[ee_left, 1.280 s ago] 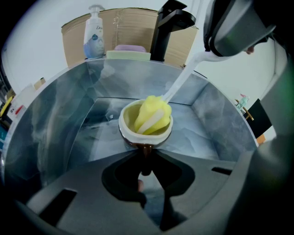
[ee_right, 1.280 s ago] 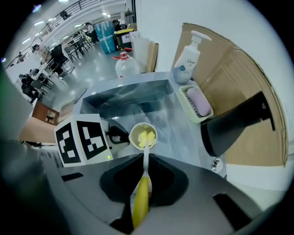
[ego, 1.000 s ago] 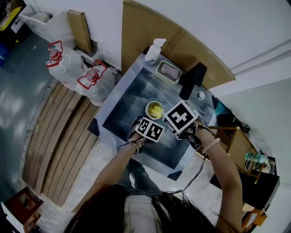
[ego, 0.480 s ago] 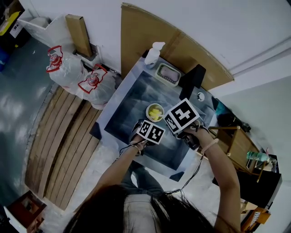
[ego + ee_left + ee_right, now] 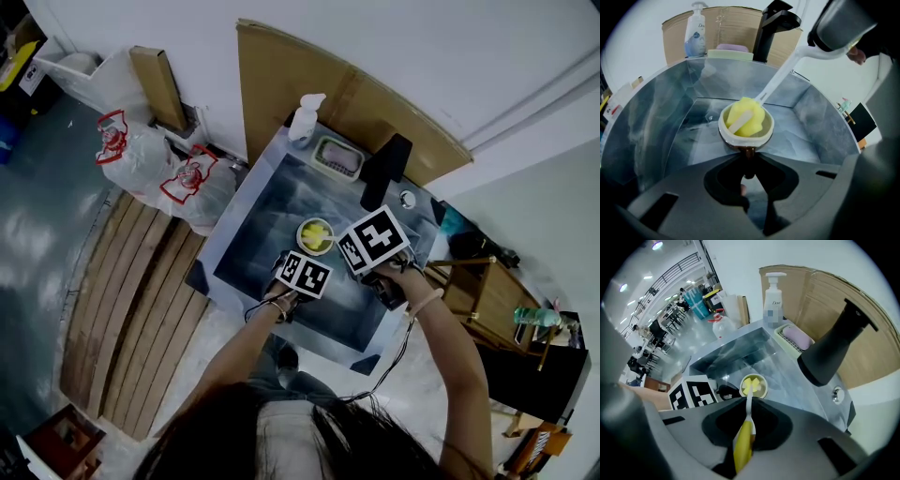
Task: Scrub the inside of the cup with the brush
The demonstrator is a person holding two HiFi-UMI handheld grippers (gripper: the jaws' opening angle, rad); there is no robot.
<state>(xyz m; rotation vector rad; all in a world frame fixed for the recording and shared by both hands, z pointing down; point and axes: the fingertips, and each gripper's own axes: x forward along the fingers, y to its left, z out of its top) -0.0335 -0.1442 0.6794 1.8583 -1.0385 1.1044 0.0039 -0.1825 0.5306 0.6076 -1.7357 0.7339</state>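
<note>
A cream cup (image 5: 740, 137) is gripped by its brown handle in the clenched left gripper (image 5: 749, 168), within the steel sink (image 5: 656, 122); the cup is filled by the yellow sponge head of the brush (image 5: 746, 117), whose yellow grip is clamped in the right gripper (image 5: 748, 420); on the back ledge, a pale bar (image 5: 732, 47) is seen in the green soap dish (image 5: 726, 55), beside a pump bottle (image 5: 695, 36)

The cream-rimmed cup (image 5: 722, 127) is stood upright in the sink (image 5: 665, 117). The white-shafted brush (image 5: 781, 77) is tilted, its yellow head sunk inside.
</note>
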